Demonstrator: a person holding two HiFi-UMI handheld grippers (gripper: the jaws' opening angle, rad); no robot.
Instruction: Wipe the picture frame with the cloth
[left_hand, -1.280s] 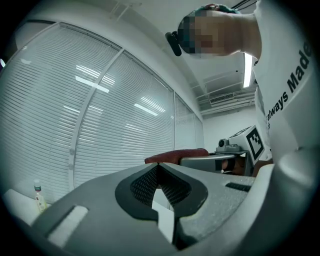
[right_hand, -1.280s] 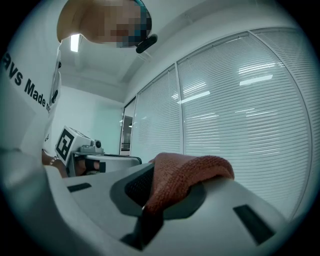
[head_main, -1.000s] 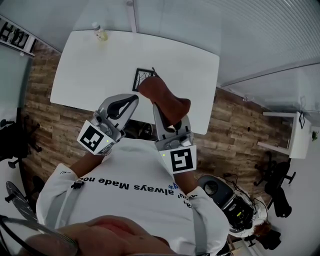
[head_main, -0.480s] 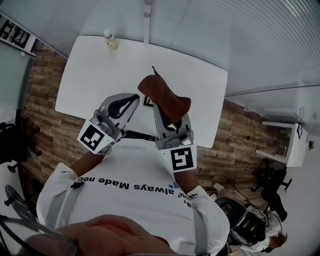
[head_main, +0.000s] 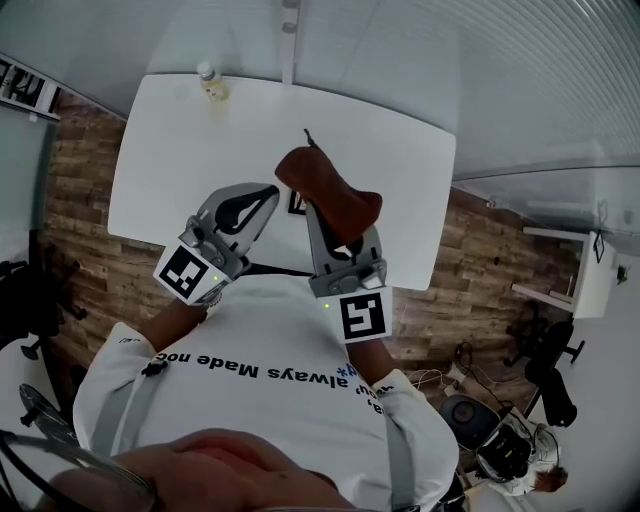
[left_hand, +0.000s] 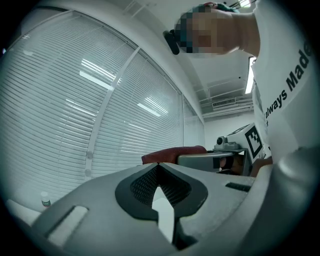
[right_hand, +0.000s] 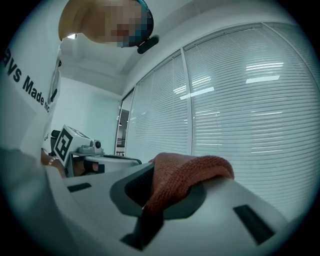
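head view downward, gripper views share blinds (left_hand: 100, 100)

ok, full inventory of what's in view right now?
table: 1, white, centre
picture frame: 1, dark, on the table, mostly hidden behind the cloth
cloth: 1, reddish-brown, clamped in the right gripper, above the table
bottle: 1, clear with a yellowish tint, table's far left corner
side table: 1, white, far right
office chairs: black, left and right edges, count unclear
blinds: white, beyond the table
left gripper: 1, grey, jaws shut, empty
right gripper: 1, grey, shut on the cloth
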